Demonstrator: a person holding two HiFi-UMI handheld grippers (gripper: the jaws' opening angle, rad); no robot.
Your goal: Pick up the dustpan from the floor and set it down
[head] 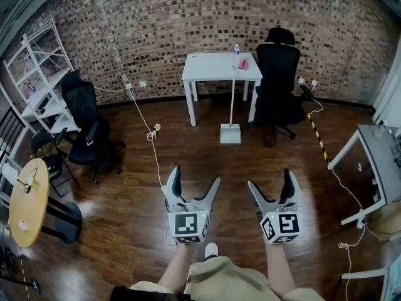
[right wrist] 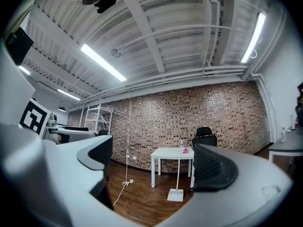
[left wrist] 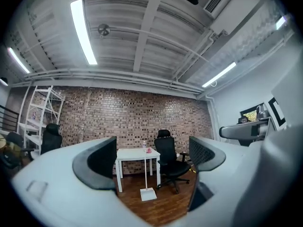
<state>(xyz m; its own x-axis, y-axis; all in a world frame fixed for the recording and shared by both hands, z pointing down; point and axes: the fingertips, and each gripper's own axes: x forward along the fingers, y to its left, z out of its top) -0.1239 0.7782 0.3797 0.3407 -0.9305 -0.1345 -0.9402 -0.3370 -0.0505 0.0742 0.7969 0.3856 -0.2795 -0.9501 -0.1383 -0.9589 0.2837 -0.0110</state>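
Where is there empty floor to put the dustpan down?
The widest bare floor lies this side of the dustpan, between the white cable and the striped floor tape. It is crowded around the white table, by the black chair beside it, and around the chairs and round table at the left.

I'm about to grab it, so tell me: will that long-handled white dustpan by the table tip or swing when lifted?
Probably light: the dustpan looks like thin white plastic. Its handle is tall and slim, standing upright over a small footprint, so a sideways nudge would likely topple it. Gripped high on the handle, the bottom end may swing.
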